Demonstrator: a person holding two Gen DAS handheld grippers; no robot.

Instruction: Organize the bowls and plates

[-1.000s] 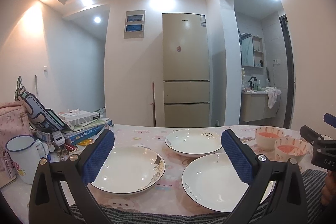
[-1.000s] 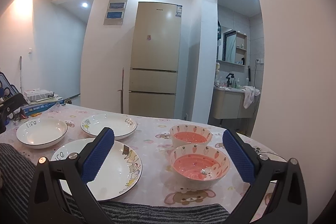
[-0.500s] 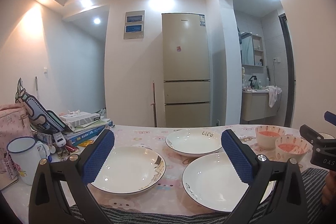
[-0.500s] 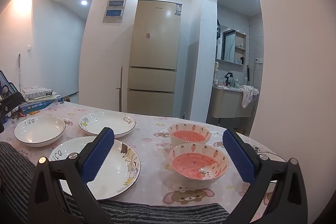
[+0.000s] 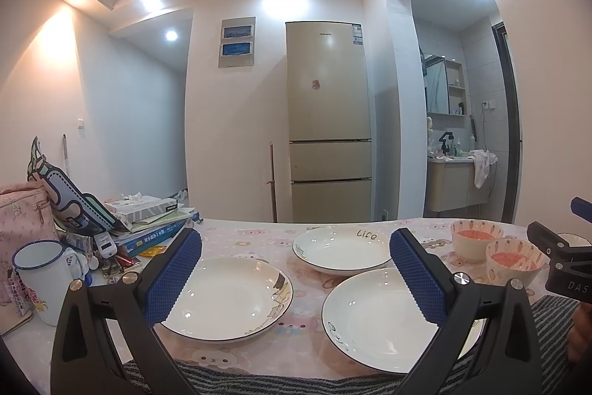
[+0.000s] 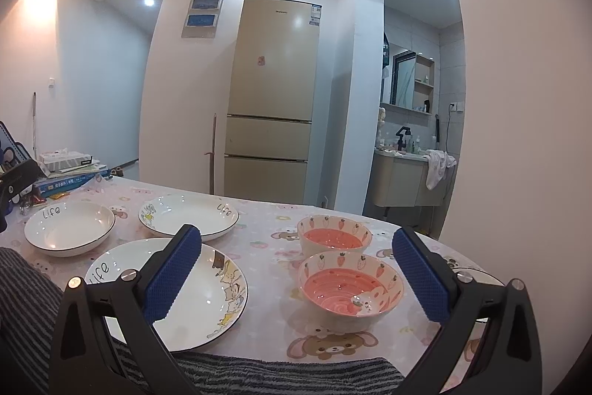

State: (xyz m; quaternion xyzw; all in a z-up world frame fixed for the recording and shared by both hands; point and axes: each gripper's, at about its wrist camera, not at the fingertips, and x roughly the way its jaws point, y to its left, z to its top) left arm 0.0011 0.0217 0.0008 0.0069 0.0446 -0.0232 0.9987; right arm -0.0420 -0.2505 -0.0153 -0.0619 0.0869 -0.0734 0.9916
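Note:
Three white plates lie on the table in the left wrist view: one on the left [image 5: 225, 295], one marked "Life" further back [image 5: 342, 248], and one near right [image 5: 381, 317]. To the right stand two pink carrot-patterned bowls [image 5: 475, 239] [image 5: 514, 261]. My left gripper [image 5: 296, 239] hangs open above the near table edge, holding nothing. The right wrist view shows the near bowl [image 6: 349, 287], the far bowl [image 6: 335, 237] and the near plate [image 6: 174, 287]. My right gripper [image 6: 296, 236] is open and holds nothing, with the near bowl ahead between its fingers.
A white mug [image 5: 40, 280], a pink bag [image 5: 18, 210] and a pile of books [image 5: 155, 224] crowd the table's left end. Grey striped fabric [image 6: 277, 376] runs along the near edge. A tall fridge [image 5: 329, 121] stands beyond the table.
The right wrist view has drifted very slightly. Both grippers stay open, and the plates and bowls have not moved.

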